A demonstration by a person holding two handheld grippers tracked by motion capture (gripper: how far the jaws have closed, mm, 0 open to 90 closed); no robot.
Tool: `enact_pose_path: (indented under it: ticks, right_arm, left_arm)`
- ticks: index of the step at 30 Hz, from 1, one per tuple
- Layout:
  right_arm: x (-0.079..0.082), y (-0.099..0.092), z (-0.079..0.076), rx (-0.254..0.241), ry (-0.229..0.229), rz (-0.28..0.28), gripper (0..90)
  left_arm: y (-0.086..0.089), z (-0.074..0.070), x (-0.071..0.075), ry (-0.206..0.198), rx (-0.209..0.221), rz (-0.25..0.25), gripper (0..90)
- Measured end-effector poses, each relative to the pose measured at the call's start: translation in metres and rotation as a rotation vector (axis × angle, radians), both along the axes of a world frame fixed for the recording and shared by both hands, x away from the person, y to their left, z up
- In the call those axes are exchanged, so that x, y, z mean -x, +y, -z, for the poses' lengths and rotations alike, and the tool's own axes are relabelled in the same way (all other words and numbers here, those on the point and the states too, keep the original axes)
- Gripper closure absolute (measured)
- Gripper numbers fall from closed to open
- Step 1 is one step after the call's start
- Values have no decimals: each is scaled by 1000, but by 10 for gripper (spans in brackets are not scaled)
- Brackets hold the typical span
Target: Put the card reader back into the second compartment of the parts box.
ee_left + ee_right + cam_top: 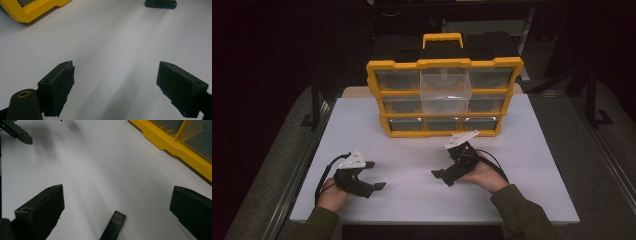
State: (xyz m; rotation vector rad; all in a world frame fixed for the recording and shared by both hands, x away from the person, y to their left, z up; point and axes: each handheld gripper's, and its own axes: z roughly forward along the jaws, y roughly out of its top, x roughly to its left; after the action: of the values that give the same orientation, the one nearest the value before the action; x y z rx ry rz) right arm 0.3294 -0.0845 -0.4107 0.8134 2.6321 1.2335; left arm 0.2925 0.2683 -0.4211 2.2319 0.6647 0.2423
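Tongs [373, 175] and [443, 165] gape near organizer [444, 95].

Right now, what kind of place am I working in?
Probably a workshop or lab bench: a white table, a yellow parts organizer with clear drawers, dark metal framing behind. Both grippers sit with jaws open.

High view: looks forward and down from above the person's side; takes in the whole table [422, 200], the left gripper [377, 175], the right gripper [443, 167] and the yellow organizer [444, 97] beyond them.
Left gripper view: rides low and close over the table [112, 45], looking along its own jaws.
Right gripper view: equally close, looking along its jaws.
Shared: both gripper views catch the organizer's yellow frame [27, 12] [172, 142] ahead and a jaw of the other gripper at the far edge.
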Motion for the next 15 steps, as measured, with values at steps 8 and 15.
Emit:
enact_pose_path:
  ticks: [8,15]
  right_arm:
    - [2,0,5,31,12,-7,0]
    - [3,-1,7,47,21,-1,0]
  left_arm:
    - [0,0,1,-2,-1,-2,144]
    - [0,0,1,-2,1,1,144]
